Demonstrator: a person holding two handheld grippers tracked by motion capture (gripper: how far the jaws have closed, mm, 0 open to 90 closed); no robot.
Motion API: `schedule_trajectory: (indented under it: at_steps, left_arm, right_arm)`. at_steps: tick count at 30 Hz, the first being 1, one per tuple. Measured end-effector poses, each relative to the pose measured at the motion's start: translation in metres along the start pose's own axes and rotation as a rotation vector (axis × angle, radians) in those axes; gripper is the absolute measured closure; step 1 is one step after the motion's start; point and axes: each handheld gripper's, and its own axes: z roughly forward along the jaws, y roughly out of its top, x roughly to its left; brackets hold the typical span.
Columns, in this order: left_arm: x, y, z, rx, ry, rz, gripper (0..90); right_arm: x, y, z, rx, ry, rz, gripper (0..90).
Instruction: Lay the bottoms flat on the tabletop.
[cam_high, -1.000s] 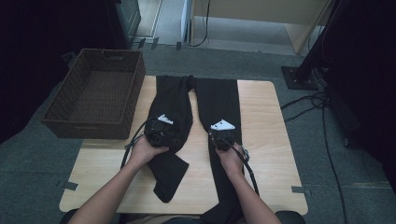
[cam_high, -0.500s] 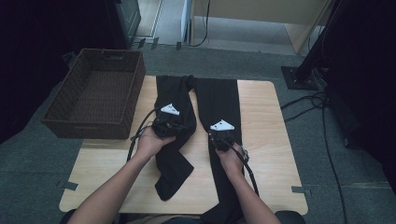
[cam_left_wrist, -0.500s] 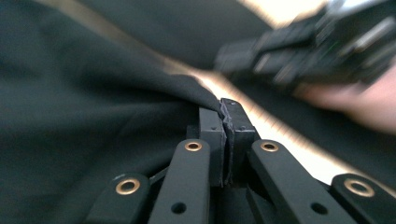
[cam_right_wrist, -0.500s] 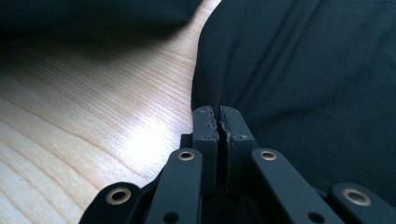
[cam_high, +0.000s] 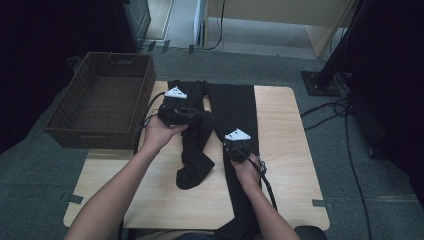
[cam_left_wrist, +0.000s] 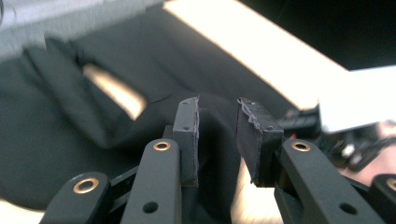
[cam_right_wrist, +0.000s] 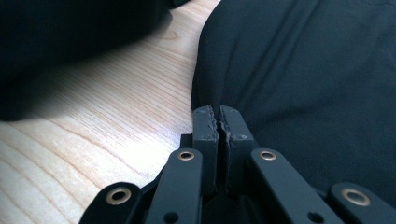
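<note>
Keep your right gripper (cam_high: 234, 148) pressed down on the trousers (cam_high: 235, 110), jaws together at the right leg's inner edge, pinning it. Your left gripper (cam_high: 196, 113) has its jaws spread around a raised fold of the left leg; close them fully before lifting, then carry it right. The trousers are black, soft and crumpled, lying mid-table (cam_high: 290, 145), waist far, with the left leg doubled.
</note>
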Motion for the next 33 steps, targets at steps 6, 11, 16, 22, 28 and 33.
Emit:
schedule_trajectory:
  at_steps: [6, 11, 16, 22, 28, 33]
  left_arm:
    - [0.0, -0.032, 0.006, 0.087, -0.004, -0.03, 69.5]
    - [-0.02, -0.06, 0.01, 0.136, -0.024, -0.008, 66.1]
    - [-0.039, -0.079, 0.028, 0.187, -0.063, 0.013, 66.1]
    - [-0.065, -0.094, 0.051, 0.221, -0.1, 0.087, 62.4]
    - [-0.067, -0.11, 0.066, 0.216, -0.047, 0.093, 61.9]
    - [-0.067, -0.118, 0.064, 0.153, -0.005, 0.109, 62.8]
  right_arm:
    - [0.0, 0.0, 0.0, 0.001, 0.001, 0.003, 86.4]
    - [0.0, 0.0, 0.0, -0.002, -0.004, -0.005, 86.4]
    - [0.001, 0.0, 0.0, -0.002, -0.006, -0.005, 86.4]
    - [0.001, 0.0, 0.0, 0.0, -0.007, -0.006, 86.4]
    - [0.001, 0.0, 0.0, -0.001, -0.007, -0.007, 86.4]
    - [0.001, 0.0, 0.0, 0.0, -0.009, -0.008, 86.4]
